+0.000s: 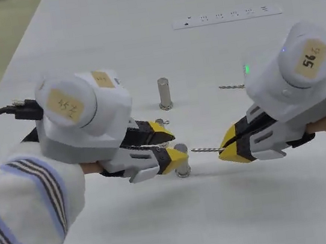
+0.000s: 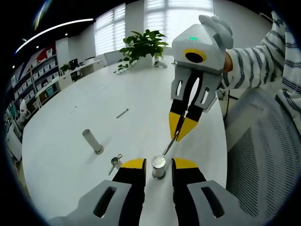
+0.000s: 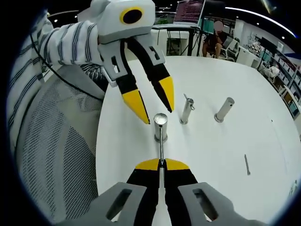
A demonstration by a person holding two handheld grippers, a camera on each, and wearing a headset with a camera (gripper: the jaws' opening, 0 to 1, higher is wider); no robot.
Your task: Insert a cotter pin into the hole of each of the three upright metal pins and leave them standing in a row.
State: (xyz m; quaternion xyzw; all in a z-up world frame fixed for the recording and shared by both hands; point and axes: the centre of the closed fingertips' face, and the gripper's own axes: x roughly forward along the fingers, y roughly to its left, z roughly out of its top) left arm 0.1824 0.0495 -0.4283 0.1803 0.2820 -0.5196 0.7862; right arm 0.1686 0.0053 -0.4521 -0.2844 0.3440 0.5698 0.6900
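One cotter pin (image 3: pixel 161 147): gripped in the closed right tool (image 3: pixel 161 164); long axis straight ahead along the jaws; tip at the side of the metal pin (image 3: pixel 160 123), upright dead ahead on the worktop (image 3: pixel 211 155); left tool (image 2: pixel 159 162) open, jaws straddling that pin from the far side.

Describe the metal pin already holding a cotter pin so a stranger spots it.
On the white table, three metal pins stand in line. Take the middle pin: a cotter pin's loop sticks from its top, while the far pin is bare.
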